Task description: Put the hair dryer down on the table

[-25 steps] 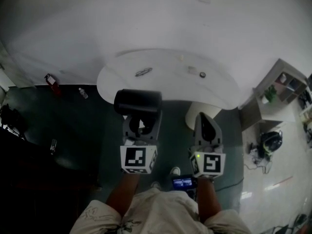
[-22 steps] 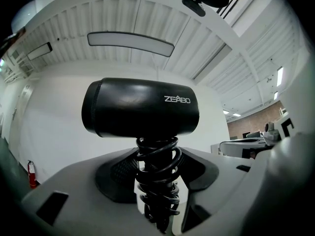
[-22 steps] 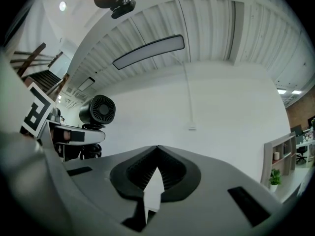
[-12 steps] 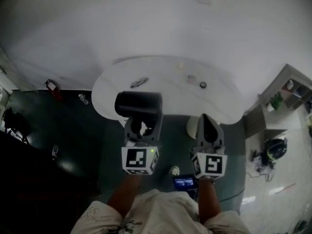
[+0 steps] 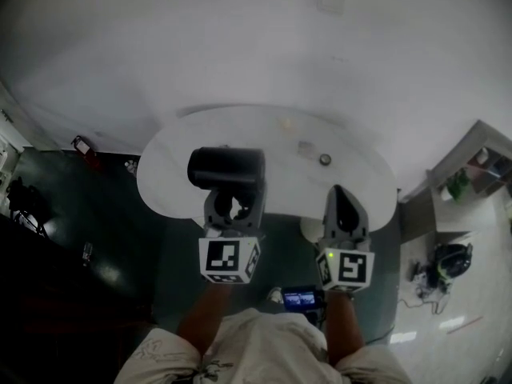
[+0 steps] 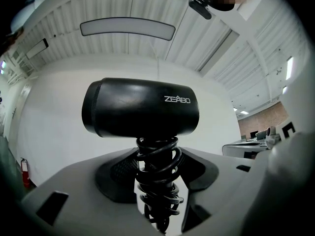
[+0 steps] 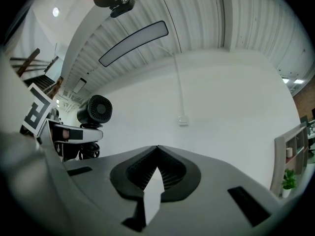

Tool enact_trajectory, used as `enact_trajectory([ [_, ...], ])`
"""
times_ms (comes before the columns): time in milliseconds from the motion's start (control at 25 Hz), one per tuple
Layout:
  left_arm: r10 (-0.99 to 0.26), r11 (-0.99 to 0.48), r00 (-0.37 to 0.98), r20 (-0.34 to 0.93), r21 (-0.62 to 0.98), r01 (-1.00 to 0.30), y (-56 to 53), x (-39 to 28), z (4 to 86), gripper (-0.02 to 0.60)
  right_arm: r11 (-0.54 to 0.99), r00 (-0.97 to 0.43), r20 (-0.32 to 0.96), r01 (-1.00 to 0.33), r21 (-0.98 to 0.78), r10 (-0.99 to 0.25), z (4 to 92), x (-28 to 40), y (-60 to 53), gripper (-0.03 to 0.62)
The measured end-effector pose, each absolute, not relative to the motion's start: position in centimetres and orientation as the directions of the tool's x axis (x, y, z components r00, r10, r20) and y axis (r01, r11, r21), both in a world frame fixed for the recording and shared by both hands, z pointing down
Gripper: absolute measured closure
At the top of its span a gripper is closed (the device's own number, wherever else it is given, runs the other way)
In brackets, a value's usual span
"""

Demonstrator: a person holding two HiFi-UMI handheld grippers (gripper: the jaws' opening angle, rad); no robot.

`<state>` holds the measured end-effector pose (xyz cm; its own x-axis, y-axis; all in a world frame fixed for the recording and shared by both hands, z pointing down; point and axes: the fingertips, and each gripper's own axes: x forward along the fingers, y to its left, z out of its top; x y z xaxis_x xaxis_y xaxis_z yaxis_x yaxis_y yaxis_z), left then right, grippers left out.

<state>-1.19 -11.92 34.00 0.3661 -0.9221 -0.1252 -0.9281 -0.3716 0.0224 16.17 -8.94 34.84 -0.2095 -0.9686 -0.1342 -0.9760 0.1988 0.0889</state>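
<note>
Left gripper (image 5: 234,206) clamps the dryer (image 5: 226,167) by its cord-wrapped handle, barrel at its 12 o'clock, seen over the table's (image 5: 272,138) near edge. Right gripper (image 5: 340,202), at 3 o'clock, is closed and empty.

A red fire extinguisher (image 5: 82,147) stands far left; a shelf unit (image 5: 482,169) and a dark bag (image 5: 450,258) sit far right.

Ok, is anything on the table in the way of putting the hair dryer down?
Nothing visible. The hair dryer, clamped in the left gripper, hangs over the white table; small items lie off to its right. The patch beneath it is hidden.
</note>
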Motion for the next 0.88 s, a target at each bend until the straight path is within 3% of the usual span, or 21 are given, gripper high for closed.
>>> enact_trajectory([
  [880, -0.925, -0.374, 0.368, -0.095, 0.052, -0.926, -27.1, -1.7, 36.7, 0.345, 0.209, -0.22, -0.094, -0.972, 0.112, -0.971, 36.9, 15.2, -23.3, 0.592],
])
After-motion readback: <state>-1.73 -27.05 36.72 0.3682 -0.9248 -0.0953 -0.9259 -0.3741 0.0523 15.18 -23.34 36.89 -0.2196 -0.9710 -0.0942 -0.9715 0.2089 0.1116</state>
